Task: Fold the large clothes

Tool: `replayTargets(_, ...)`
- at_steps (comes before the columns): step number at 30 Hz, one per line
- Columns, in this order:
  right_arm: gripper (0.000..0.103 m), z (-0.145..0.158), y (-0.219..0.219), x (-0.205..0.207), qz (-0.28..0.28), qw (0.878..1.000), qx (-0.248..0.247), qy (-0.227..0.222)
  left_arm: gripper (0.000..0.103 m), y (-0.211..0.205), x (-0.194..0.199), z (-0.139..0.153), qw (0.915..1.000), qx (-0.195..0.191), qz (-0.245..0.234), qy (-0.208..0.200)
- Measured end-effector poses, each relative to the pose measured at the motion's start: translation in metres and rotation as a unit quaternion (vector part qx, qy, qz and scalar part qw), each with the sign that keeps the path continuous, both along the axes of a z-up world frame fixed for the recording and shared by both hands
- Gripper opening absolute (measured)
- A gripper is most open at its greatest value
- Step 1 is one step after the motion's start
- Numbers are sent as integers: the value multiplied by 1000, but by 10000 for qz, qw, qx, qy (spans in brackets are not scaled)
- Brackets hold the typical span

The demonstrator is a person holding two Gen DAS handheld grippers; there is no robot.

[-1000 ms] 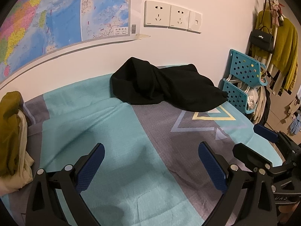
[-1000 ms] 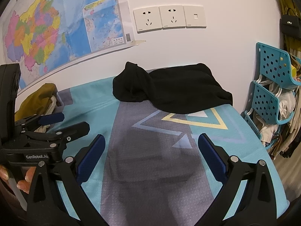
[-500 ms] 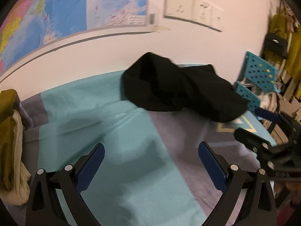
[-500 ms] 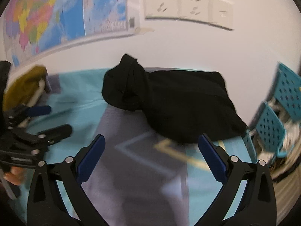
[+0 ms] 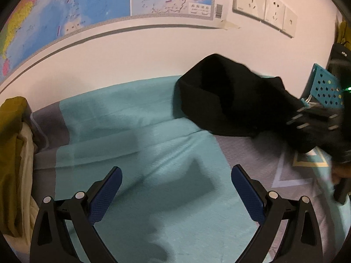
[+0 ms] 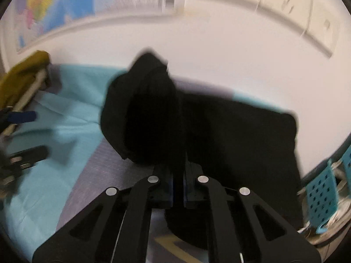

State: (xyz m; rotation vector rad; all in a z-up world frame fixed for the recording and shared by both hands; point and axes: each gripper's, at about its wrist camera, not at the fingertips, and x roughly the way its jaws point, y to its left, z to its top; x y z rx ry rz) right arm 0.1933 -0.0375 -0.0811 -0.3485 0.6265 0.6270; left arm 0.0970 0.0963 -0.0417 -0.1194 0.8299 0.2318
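A crumpled black garment (image 5: 228,103) lies against the wall at the back of the teal and grey bed cover (image 5: 136,144). My left gripper (image 5: 175,184) is open and empty above the teal cover, short of the garment. My right gripper (image 6: 178,186) has its jaws closed on the near edge of the black garment (image 6: 219,131). In the left wrist view the right gripper (image 5: 318,122) shows blurred at the garment's right end. In the right wrist view the left gripper (image 6: 24,135) shows at the left edge.
A stack of folded olive and cream clothes (image 5: 13,153) sits at the left edge of the bed, also visible in the right wrist view (image 6: 22,79). A teal perforated rack (image 6: 322,197) stands at the right. A map (image 5: 87,4) and wall sockets (image 5: 263,6) are on the wall.
My right gripper moved forward to the black garment and its jaws went from wide open to closed on the cloth. My left gripper moved forward and swung left, staying open.
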Motion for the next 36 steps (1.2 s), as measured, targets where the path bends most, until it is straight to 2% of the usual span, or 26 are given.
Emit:
replayTargets(1,5,13,-12,-5,21,9997,227,-83,96,1,0,0,10000,-3,3,3)
replayTargets(3,7,26,-24,-3,-57,9993,355,-42,96,3,2,-1,10000,-16,16,-6)
replayTargets(4,12,27,-24,-1,-28,9996,276,36,96,4,4,-1,10000,-16,13,-3)
replayTargets(5,42,24,-19,1,25,9999,119,72,96,4,6,-2,10000,-16,16,-1)
replayTargets(6,61,19,-13,2,22,10000,-43,33,96,5,8,-2,10000,-15,14,-7)
replayTargets(7,85,14,-6,1,57,9999,-136,-16,96,5,8,-1,10000,-1,17,-15)
replayTargets(10,77,-10,21,5,239,9973,-677,-167,96,8,7,-2,10000,5,40,-19)
replayTargets(12,74,-17,32,14,296,9969,-723,-75,96,9,7,-5,10000,23,56,6)
replayTargets(13,68,-19,33,20,317,9973,-660,-14,96,12,7,-6,10000,34,75,17)
replayTargets(14,40,-21,34,25,351,9976,-598,63,96,12,7,-7,9999,45,91,27)
replayTargets(16,9,-15,29,32,437,9980,-393,213,96,14,8,-9,9999,69,115,50)
replayTargets(18,6,2,18,28,419,9988,-254,35,96,16,9,-9,9999,100,80,16)
replayTargets(21,5,58,-9,11,229,9980,214,-557,96,16,14,-7,9997,213,-45,-96)
replayTargets(24,5,113,-37,-2,-181,9922,504,-1123,96,8,25,0,9978,322,-457,-349)
replayTargets(26,5,141,-64,-3,-470,9885,830,-1174,96,0,34,5,9952,433,-687,-542)
replayTargets(28,5,157,-92,-2,-641,9850,1136,-1129,96,-10,39,9,9910,372,-1028,-776)
replayTargets(32,5,171,-125,0,-854,9789,1491,-1103,96,-40,51,9,9786,515,-1675,-1074)
replayTargets(34,5,171,-138,0,-898,9773,1577,-1090,96,-55,51,7,9702,414,-2055,-1211)
replayTargets(36,5,170,-139,1,-880,9767,1668,-1024,96,-75,47,3,9570,424,-2559,-1300)
